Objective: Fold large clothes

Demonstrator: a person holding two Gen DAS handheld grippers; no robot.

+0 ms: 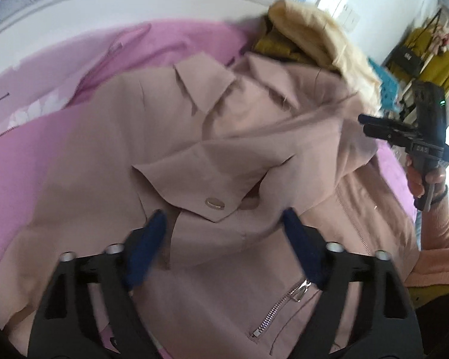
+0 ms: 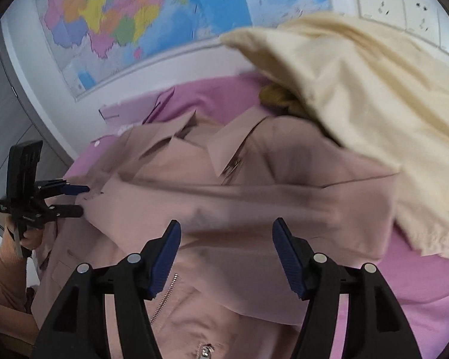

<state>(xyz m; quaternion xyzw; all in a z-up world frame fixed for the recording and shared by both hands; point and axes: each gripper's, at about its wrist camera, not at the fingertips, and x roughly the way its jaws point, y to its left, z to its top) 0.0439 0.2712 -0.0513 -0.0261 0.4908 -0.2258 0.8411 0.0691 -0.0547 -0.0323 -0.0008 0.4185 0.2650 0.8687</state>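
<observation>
On a pink bedsheet with a pale printed pattern (image 1: 24, 155), a dusty-pink fabric jacket with a pointed collar, a metal snap button and silver zips (image 1: 224, 161) is seen spread out in the left wrist view, one sleeve folded across its chest. The left gripper (image 1: 224, 221) is held above the folded sleeve with its blue-padded jaws standing wide, nothing pinched between them. Behind the collar a cream and mustard-yellow garment (image 1: 308, 30) is piled. At the right edge the right gripper (image 1: 371, 124) is seen, grasped by a hand in a peach knitted sleeve (image 1: 443, 239). In the right wrist view the same jacket (image 2: 254, 185) is shown below the right gripper (image 2: 226, 233), whose blue pads are parted widely over the blurred sleeve, with no cloth gripped. The cream garment (image 2: 359, 95) overlaps the jacket's far shoulder. At the left the left gripper (image 2: 82, 199) is seen at the jacket's edge, jaws apart. A coloured wall map (image 2: 119, 15) is hung above the bed.
</observation>
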